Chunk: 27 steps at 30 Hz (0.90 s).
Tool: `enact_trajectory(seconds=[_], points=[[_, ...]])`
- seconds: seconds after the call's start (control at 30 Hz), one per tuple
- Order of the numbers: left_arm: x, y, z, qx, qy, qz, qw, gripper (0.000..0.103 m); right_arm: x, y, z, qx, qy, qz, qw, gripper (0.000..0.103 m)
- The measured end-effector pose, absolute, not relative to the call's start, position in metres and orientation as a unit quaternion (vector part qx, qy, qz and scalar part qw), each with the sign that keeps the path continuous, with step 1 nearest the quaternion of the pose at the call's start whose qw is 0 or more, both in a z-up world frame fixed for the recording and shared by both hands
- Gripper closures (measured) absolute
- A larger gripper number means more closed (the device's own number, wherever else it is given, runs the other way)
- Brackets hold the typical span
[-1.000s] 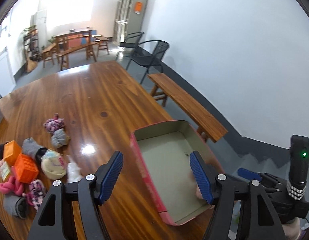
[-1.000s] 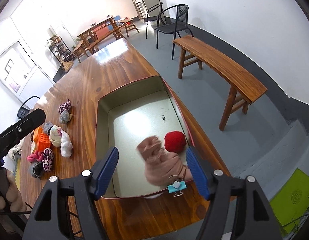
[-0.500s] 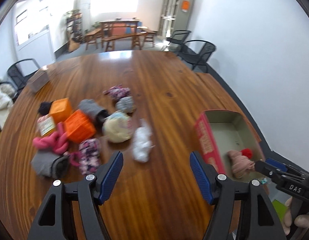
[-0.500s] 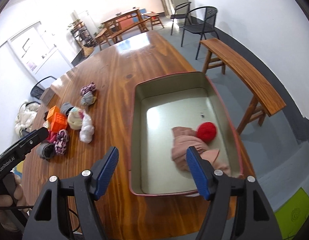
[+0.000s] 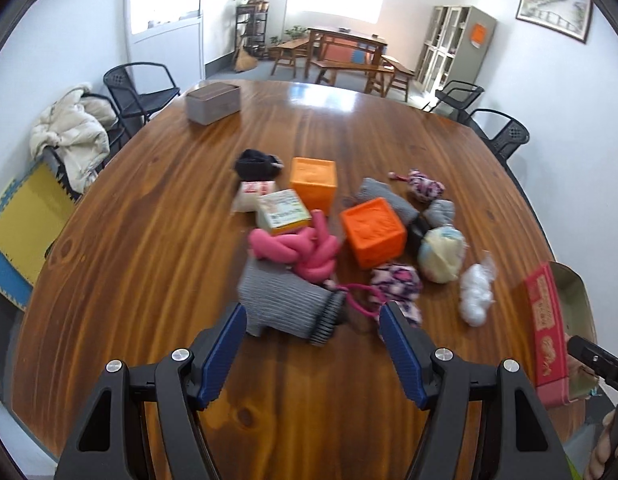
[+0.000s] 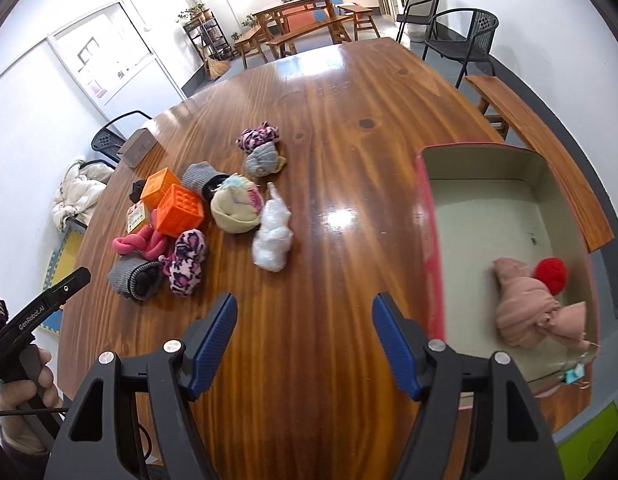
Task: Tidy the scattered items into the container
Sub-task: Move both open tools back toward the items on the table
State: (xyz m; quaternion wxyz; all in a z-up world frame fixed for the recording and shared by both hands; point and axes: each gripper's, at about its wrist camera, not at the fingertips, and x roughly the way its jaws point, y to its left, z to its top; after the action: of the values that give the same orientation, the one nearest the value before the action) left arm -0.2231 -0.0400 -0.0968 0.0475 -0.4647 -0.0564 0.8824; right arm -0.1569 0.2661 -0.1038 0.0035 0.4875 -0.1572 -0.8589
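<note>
"GenRobot.AI" on left gripper (image 6: 49,308) handle (white lettering)

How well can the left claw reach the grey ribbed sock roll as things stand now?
Probably yes. The left claw is open and the grey ribbed sock roll lies right ahead between its fingers, nothing in front. The pink knotted toy touches its far side only.

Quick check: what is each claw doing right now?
Left claw: open, holding nothing.
Right claw: open, holding nothing.
</note>
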Motion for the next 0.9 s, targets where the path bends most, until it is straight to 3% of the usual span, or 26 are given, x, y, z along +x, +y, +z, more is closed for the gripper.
enact_trajectory(seconds=[0.9], points=[[-0.298,-0.069,-0.178,-0.554,-0.093,0.822,0.094,0.032,-0.177,0.214,-0.135,0.526,-0.188,-0.828,-0.055,0.029]])
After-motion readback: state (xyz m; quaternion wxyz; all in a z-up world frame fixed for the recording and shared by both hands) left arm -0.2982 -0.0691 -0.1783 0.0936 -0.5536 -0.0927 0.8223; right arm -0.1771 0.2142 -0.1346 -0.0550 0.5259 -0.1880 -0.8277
